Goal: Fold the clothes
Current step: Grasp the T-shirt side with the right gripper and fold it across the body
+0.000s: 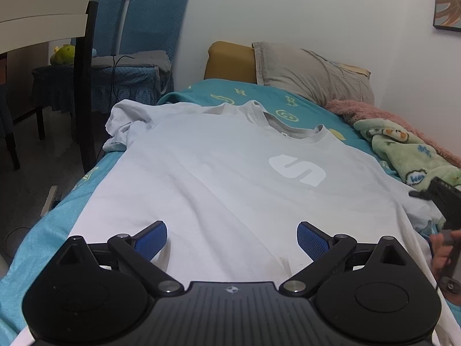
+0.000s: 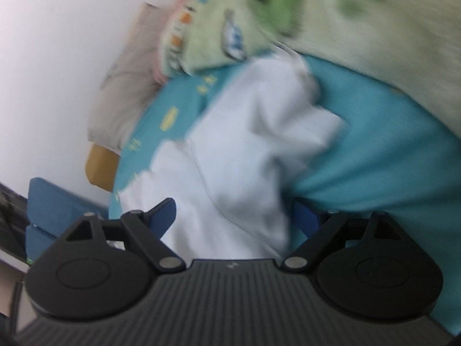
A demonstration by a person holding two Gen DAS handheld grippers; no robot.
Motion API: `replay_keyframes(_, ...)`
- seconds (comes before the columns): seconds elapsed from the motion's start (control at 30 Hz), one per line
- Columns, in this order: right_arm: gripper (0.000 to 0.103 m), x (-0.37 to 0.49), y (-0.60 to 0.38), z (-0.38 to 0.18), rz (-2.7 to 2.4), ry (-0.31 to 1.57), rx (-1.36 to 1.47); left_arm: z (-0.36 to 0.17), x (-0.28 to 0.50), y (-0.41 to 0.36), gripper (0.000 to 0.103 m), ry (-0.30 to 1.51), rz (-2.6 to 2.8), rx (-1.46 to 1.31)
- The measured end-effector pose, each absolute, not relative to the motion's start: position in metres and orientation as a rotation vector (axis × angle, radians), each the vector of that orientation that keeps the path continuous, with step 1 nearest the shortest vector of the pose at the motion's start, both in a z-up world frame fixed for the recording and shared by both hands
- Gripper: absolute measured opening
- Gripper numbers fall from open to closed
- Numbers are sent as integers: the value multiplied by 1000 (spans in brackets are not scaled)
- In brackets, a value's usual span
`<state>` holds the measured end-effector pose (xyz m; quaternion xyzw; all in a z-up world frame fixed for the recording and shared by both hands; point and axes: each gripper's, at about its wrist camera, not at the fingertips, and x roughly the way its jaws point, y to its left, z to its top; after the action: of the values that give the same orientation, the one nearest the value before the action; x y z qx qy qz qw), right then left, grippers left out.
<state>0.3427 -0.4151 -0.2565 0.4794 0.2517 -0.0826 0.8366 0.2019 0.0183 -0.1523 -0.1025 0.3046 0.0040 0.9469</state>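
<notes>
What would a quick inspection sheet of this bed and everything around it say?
Surface: bed with a teal sheet, yellow prints on it.
Job's things: white T-shirt spread front up, collar toward the pillow; sleeve crumpled.
Clutter: grey pillow, green blanket, pink blanket.
Grippers: left gripper open above the shirt's hem; right gripper open over the sleeve side, its view blurred.
Cables: dark cable hanging over a covered chair.
Surroundings: white wall, blue chairs, green plush toy, framed picture.
</notes>
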Motion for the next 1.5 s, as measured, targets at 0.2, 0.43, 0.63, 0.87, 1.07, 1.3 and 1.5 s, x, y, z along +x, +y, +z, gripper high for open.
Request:
replay_keyframes(0.2,89,360,-418,-261,-261,368,997,-163,212,22,98,665,7,-243)
replay_keyframes(0.43,75,416,-428,-249,-305,474,834,-166,216,18,98,672,6,-241)
replay_keyframes(0.63,11,440,-425,-198,-382,560,597,-159,215,24,98,651,19,-274)
replay_keyframes(0.87,11,434,-357,-111,-282,480,291,-154,212,35,98,693,40,-356)
replay_keyframes(1.07,10,437,-233,-67,-150,408,-17,-138,201,51,98,674,73,-404)
replay_keyframes(1.3,12,473,-91,-134,11,524,-229,-140,197,79,98,712,147,-437)
replay_keyframes(1.5,64,486,-68,-194,117,696,-173,-152,210,72,98,748,166,-375)
